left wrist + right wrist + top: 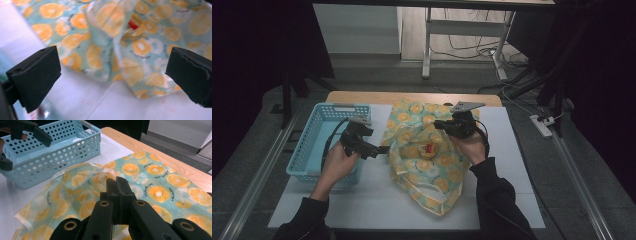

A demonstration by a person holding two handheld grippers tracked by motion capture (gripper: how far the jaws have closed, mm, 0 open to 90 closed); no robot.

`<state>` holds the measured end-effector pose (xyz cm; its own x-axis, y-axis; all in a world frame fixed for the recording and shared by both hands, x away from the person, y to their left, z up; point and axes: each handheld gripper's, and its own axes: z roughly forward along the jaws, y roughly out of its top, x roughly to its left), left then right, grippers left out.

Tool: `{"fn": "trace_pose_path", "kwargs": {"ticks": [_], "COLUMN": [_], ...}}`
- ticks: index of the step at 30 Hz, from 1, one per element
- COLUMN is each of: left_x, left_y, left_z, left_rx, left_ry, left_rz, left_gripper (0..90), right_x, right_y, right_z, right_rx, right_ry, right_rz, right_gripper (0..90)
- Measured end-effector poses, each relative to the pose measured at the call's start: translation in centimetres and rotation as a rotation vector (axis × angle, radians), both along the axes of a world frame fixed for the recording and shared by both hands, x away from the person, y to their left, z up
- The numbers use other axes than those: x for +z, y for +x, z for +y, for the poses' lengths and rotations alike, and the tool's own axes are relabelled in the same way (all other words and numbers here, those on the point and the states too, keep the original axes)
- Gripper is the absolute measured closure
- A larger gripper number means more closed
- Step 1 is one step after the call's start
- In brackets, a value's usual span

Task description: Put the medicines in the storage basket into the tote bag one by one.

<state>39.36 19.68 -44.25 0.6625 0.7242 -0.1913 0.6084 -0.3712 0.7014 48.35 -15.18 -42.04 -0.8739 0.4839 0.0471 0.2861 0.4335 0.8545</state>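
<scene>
The soft, light orange-slice-printed cloth bag [427, 165] at mid-table is being pinched at its far rim by the closed right gripper [443, 125], while the open left gripper [381, 150] is best aimed at its left rim.

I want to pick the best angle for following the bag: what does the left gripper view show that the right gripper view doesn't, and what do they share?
Left gripper view: the left gripper open, its jaws wide apart before the bag's mouth, and a red item inside.

Right gripper view: the right gripper with jaws together over the cloth, the blue basket, and the wooden table edge.

Both: the orange-print bag on the white mat.
</scene>
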Motion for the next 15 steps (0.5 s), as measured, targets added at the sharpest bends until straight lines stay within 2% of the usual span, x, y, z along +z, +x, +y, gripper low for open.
{"fn": "trace_pose_path", "kwargs": {"ticks": [12,15], "left_x": [-0.2,-0.3], "left_y": [-1.0,-1.0], "left_z": [3.6,4.5], "left_rx": [0.122,0.142], "left_ry": [0.052,0.052], "left_rz": [-0.01,-0.007], "left_gripper": [0.0,0.0], "right_x": [-0.1,-0.1], "right_y": [0.0,0.0], "right_z": [0.0,0.1], "right_rx": [-0.001,0.0], "right_ry": [-0.003,-0.005], "right_rz": [-0.002,-0.004], "right_gripper": [90.0,89.9]}}
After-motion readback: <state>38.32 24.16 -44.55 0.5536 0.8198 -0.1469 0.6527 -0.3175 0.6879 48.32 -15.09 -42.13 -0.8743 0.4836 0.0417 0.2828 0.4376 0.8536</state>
